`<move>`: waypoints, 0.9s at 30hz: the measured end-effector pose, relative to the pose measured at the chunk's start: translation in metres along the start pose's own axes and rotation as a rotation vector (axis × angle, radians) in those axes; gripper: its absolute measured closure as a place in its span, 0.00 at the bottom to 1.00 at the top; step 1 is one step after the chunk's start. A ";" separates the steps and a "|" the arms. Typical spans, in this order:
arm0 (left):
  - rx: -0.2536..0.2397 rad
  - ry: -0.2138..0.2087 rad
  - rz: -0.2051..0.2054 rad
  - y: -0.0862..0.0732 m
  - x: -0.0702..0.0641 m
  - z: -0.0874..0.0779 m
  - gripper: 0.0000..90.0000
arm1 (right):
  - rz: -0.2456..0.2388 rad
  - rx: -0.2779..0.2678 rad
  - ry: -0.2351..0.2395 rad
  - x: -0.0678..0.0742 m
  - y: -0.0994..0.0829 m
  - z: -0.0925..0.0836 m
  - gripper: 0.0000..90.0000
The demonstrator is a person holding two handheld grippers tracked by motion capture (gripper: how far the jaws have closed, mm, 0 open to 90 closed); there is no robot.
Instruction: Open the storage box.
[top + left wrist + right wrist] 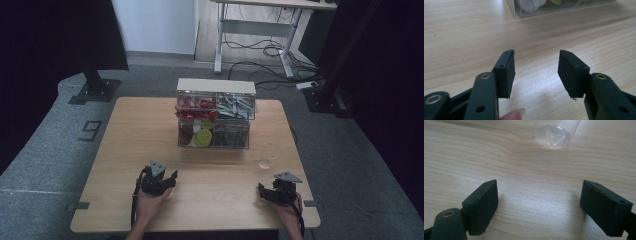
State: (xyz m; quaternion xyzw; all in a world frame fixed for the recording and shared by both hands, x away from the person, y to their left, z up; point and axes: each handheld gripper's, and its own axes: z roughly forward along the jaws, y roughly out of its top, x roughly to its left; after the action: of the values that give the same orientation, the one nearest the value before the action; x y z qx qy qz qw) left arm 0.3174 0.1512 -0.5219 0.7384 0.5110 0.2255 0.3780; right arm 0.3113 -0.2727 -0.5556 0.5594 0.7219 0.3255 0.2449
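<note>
My left gripper (pixel 172 176) gapes over the pale wooden table (pixel 125 150). My right gripper (pixel 539 202) gapes too, with a clear plastic cup (pixel 555 132) at twelve o'clock.

Black grippers (pixel 159 178), brass-ringed screw holes, grey triangular top plates, black cables.

- The table (pixel 150 125) is pale wood with fine, wavy grain lines.
- Both the left gripper (pixel 536 72) and the right gripper (pixel 539 205) are matt black, with brass-coloured rivets.
- The organiser box (pixel 216 114) is clear plastic under a cream top; red pieces fill its 10 o'clock compartment, grey ones the 2 o'clock, a yellow-green disc sits at 7 o'clock.
- The cup (pixel 554 132) is colourless and see-through.
- The floor (pixel 45 145) is speckled grey.
</note>
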 end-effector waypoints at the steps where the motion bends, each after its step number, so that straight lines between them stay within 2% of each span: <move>1: -0.002 -0.007 -0.001 0.001 0.000 0.000 0.57 | -0.001 0.000 -0.001 0.000 0.000 0.000 0.17; 8: -0.022 -0.037 -0.002 0.010 -0.002 -0.003 0.68 | 0.000 -0.002 -0.009 0.001 0.000 -0.001 0.18; 11: -0.021 -0.056 0.009 0.014 -0.003 -0.002 0.78 | 0.004 -0.004 -0.012 0.001 -0.001 -0.001 0.19; 12: -0.020 -0.065 0.011 0.015 -0.003 -0.002 0.78 | 0.004 -0.004 -0.012 0.001 -0.001 -0.001 0.19; 14: -0.021 -0.082 0.012 0.017 -0.004 -0.002 0.85 | 0.005 -0.003 -0.008 0.001 -0.001 -0.001 0.19; 15: -0.024 -0.086 0.016 0.018 -0.005 -0.002 0.85 | 0.005 -0.003 -0.008 0.001 -0.001 -0.001 0.19; 18: -0.040 -0.089 0.020 0.022 -0.007 -0.004 0.93 | 0.005 -0.004 -0.006 0.001 -0.001 -0.001 0.20; 19: -0.046 -0.101 0.015 0.024 -0.007 -0.005 0.95 | 0.006 -0.004 -0.006 0.001 -0.001 -0.002 0.20; 27: -0.031 -0.138 0.012 0.028 -0.006 -0.004 1.00 | 0.004 -0.005 -0.004 0.001 -0.001 -0.002 0.20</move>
State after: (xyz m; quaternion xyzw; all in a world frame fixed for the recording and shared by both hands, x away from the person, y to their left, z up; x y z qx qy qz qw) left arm 0.3285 0.1412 -0.4968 0.7492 0.4757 0.1841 0.4226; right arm 0.3091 -0.2726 -0.5554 0.5609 0.7195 0.3265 0.2470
